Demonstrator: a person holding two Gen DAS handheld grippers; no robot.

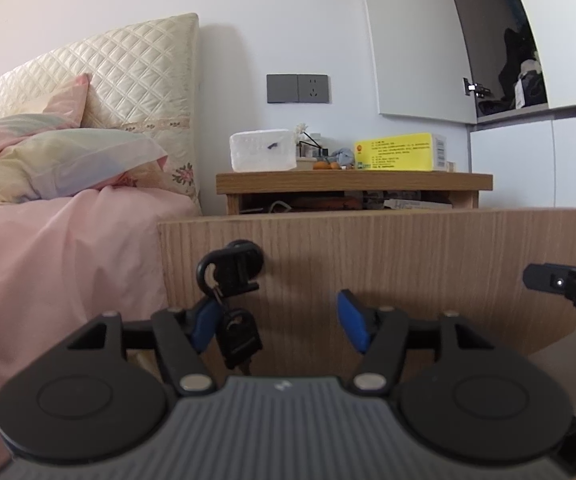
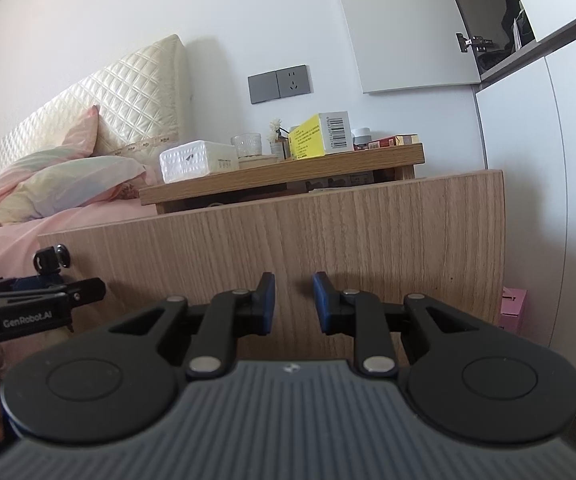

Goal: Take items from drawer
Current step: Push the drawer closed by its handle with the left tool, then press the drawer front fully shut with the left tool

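Both claws, left (image 1: 280,326) and right (image 2: 293,304), gape empty before one drawer front (image 1: 407,264) bearing two keys (image 1: 240,338).

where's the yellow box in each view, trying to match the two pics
Left wrist view: the yellow box sits right of centre on the nightstand top, right of the white tissue box.
Right wrist view: the yellow box is upper centre, barcode end showing.
Shared landmark: the grey wall socket above the nightstand.

Soft even daylight, faint shadows on the white wall (image 1: 88,8), strong fisheye edge curving, sharp focus
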